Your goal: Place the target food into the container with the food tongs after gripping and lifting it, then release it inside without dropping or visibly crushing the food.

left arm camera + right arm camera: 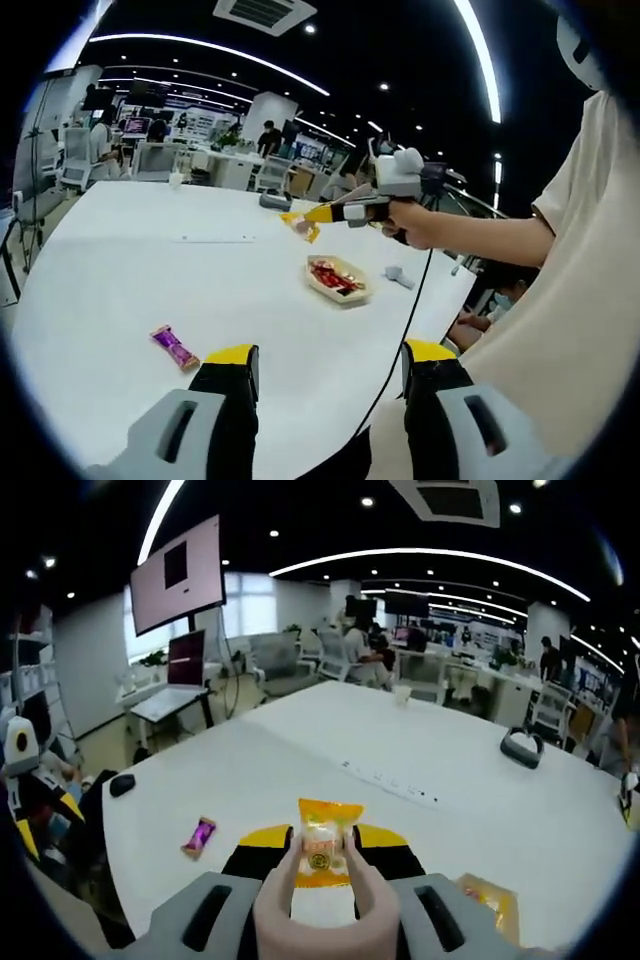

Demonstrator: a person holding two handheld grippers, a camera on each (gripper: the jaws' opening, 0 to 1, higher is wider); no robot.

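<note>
My right gripper point(322, 842) is shut on a pair of pink food tongs point(318, 905), whose tips pinch a yellow-orange wrapped snack point(322, 832) held above the white table point(430, 760). In the left gripper view that same gripper point(345, 212), in a person's hand, carries the snack point(303, 225) up and left of the wooden boat-shaped container point(350, 292), which holds red-wrapped food. The container's edge point(492, 900) lies low on the right in the right gripper view. My left gripper point(330, 365) is open with nothing between its jaws, over the table's near edge.
A purple wrapped candy point(175, 346) point(199, 835) lies on the table. A small grey object point(398, 277) sits beside the container. A black device point(522, 746), a cup point(402, 694) and a black mouse point(122, 784) are on the table. Office desks, chairs and people stand beyond.
</note>
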